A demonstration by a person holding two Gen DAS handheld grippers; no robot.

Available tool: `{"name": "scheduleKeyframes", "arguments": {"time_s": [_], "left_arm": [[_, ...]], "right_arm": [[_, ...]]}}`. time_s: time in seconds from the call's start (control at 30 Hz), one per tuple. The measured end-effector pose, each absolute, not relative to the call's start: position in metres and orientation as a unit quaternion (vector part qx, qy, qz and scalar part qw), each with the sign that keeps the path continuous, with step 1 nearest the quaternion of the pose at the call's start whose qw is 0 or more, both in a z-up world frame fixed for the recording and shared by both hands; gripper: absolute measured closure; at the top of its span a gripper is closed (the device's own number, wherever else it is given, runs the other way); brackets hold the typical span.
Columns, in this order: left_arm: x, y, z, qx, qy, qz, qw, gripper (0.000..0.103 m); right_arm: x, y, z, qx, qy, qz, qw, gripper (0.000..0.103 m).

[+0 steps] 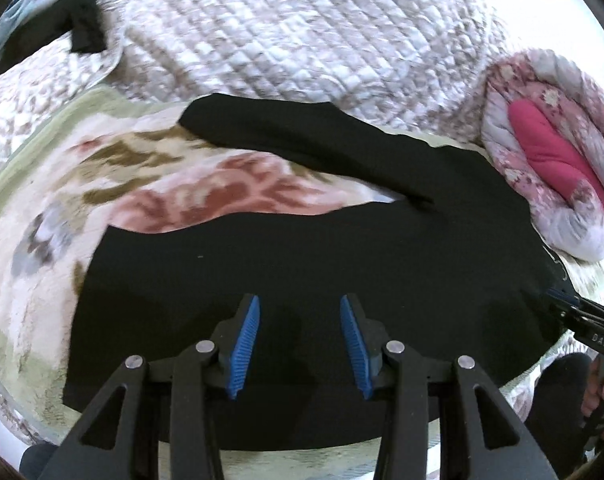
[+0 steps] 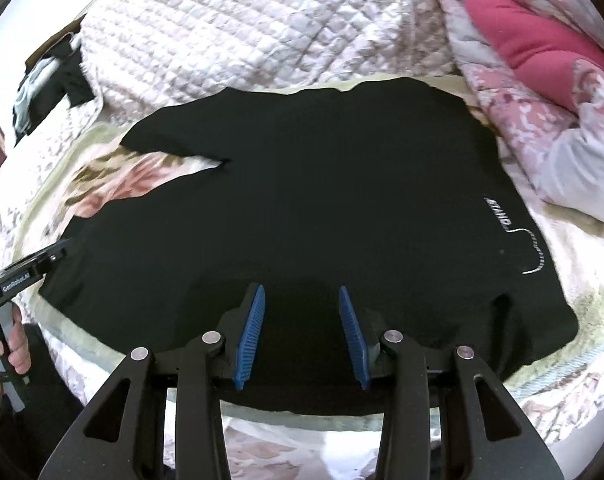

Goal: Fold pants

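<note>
Black pants point(image 2: 302, 200) flat beneath right tool point(image 2: 302, 294), fingers apart, empty.

The near hem of the black knit pants point(image 1: 302, 264) is hidden behind the black gripper linkages. The small white lettering point(image 2: 495, 213) cannot be read. A crumpled dark garment point(image 1: 81, 28) is blurred. The pink-and-white floral rolled quilt point(image 1: 550, 168) is cut off at the edge.

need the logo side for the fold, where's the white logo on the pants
In the right wrist view the white logo sits on the right part of the black pants, near their right edge, close to the pink floral quilt and right of the right gripper.
</note>
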State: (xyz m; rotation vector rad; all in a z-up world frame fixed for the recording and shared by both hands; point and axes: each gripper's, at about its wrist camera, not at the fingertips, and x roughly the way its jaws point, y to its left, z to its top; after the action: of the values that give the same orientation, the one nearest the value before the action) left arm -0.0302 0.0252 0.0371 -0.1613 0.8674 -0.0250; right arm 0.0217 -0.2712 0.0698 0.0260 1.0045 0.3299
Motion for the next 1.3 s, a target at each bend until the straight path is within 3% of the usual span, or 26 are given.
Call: {"name": "scheduleKeyframes", "arguments": {"time_s": [0.1,0.2,0.47,0.8,1.3], "left_arm": [[-0.026,0.018,0.038,-0.072,0.422,-0.020,0.903,0.058],[-0.018,0.012,0.039,-0.062,0.427,-0.027,0.902,0.058],[0.034,0.014,0.046,-0.047,0.434,-0.052,0.898,0.057],[0.149,0.022,0.056,-0.012,0.414,-0.054,0.909,0.044],[0.294,0.005,0.008,-0.007,0.450,-0.052,0.891,0.036]], "right_arm": [[0.024,-0.266,0.068,0.009,0.482,0.167,0.860,0.062],[0.030,-0.264,0.067,0.009,0.482,0.171,0.859,0.052],[0.088,-0.263,0.078,-0.007,0.471,0.190,0.861,0.051],[0.202,-0.253,0.085,-0.065,0.458,0.214,0.860,0.044],[0.358,-0.242,0.016,-0.119,0.503,0.214,0.828,0.039]]}}
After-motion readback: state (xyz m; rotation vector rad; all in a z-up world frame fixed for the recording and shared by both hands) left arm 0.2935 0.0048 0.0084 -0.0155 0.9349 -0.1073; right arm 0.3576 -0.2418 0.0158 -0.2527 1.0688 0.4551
